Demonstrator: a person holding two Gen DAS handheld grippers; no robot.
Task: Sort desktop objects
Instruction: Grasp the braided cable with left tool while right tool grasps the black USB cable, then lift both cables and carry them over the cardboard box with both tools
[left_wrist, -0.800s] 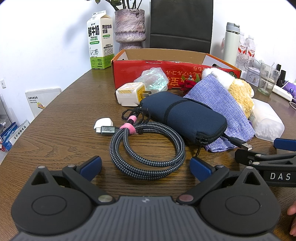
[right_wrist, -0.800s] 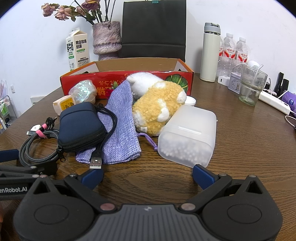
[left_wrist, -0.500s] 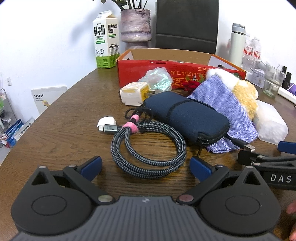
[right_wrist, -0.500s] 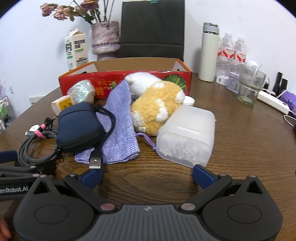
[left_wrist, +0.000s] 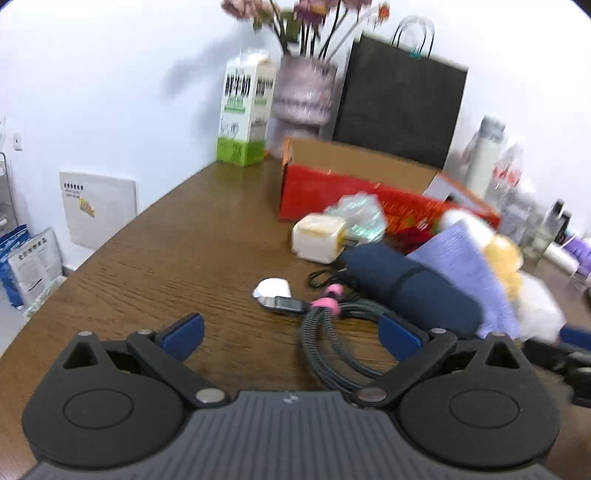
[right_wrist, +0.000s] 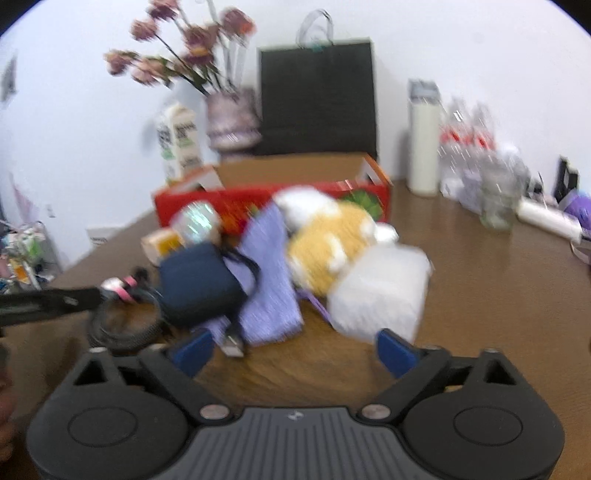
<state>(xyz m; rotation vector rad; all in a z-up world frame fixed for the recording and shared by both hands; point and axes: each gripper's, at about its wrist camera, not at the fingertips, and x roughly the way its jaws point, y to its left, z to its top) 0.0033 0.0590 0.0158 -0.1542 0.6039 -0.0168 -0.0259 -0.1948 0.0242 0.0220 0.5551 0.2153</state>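
Box (right_wrist: 295, 173) — red, open-topped — sits behind pouch (right_wrist: 199, 280) and plush (right_wrist: 328, 243).

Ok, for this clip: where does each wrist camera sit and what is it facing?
Left wrist view: behind the open left gripper, angled down at the coiled grey braided cable on the brown wooden table.
Right wrist view: behind the open right gripper, facing the frosted white plastic box; the left gripper enters at left.
Shared: dark navy zip pouch, red cardboard box.
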